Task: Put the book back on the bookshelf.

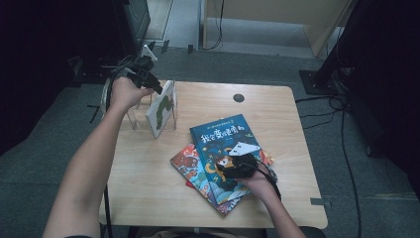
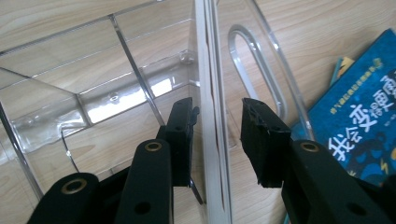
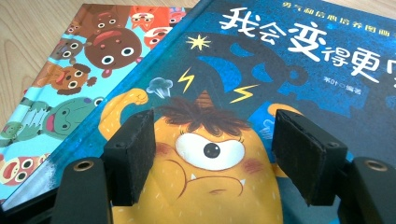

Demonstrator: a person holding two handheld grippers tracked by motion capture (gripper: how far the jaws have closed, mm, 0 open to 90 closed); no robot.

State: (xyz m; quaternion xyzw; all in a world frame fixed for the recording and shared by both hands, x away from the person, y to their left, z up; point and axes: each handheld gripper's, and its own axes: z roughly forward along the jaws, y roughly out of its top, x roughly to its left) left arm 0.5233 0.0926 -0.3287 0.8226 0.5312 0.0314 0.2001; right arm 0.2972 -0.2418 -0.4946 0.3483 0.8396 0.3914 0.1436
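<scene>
2 grippers at work: the left gripper (image 2: 217,140), jaws apart, frees a book (image 1: 162,107) in the rack (image 1: 139,119); the right gripper (image 3: 212,158), open over the blue book (image 1: 223,144), likely grabs next.

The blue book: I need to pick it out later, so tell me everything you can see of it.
The blue book is a picture book with a glossy-looking dark blue cover, white Chinese title characters near its top and a yellow one-eyed monster with yellow lightning bolts around it. It lies flat, closed and face up, skewed to the table edges, on a stack of other books; a red-and-teal book pokes out beneath its left side. The right tool sits over its lower part, jaws open.
</scene>
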